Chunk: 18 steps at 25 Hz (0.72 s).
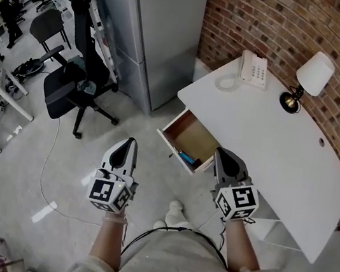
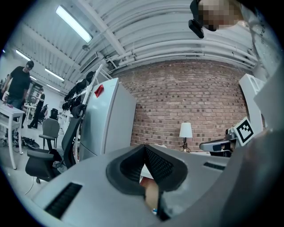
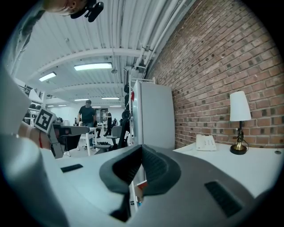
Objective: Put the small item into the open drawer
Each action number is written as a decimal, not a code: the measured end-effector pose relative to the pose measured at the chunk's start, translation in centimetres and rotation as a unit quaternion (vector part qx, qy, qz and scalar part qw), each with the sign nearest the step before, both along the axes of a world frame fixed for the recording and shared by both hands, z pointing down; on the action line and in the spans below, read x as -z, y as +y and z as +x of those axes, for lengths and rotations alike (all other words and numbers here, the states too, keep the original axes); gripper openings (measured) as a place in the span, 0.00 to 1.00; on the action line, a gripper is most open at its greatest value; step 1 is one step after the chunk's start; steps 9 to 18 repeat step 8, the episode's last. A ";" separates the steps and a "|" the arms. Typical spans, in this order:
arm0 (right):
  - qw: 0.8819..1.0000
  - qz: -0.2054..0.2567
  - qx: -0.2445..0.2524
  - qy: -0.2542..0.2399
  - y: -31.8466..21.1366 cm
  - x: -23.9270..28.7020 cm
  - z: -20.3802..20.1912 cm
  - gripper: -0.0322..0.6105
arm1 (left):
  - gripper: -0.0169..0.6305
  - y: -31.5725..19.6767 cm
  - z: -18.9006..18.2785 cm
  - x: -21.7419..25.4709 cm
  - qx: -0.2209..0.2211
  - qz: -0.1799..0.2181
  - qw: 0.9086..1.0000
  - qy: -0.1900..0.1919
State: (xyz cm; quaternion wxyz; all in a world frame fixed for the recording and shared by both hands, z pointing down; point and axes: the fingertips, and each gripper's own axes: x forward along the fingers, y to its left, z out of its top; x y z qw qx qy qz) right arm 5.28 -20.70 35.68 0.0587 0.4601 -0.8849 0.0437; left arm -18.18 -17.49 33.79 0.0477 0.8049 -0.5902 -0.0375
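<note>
The open wooden drawer (image 1: 186, 135) juts from the front left of the white desk (image 1: 267, 135). A small blue item (image 1: 186, 158) lies inside it near the front right corner. My left gripper (image 1: 132, 140) hovers over the floor to the left of the drawer, its jaws together and nothing in them. My right gripper (image 1: 218, 150) is just right of the drawer's front, jaws together and nothing between them. In the left gripper view the gripper (image 2: 144, 148) points toward the desk, with the drawer showing through the slit. The right gripper (image 3: 141, 148) points along the desk's edge.
A white telephone (image 1: 253, 68) and a table lamp (image 1: 310, 78) stand at the desk's far side by the brick wall. A tall grey cabinet (image 1: 156, 26) is left of the desk. An office chair (image 1: 69, 83) and a floor cable (image 1: 46, 163) are further left.
</note>
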 end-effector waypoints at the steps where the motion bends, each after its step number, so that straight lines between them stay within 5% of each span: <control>1: 1.000 -0.002 0.000 -0.001 0.0 -0.1 0.0 0.06 | 0.03 0.0 0.0 0.0 0.000 0.000 1.000 0.000; 18: 1.000 -0.009 0.002 -0.006 -0.3 -0.8 -0.3 0.06 | 0.03 -0.5 0.0 -0.3 0.003 -0.002 1.000 0.000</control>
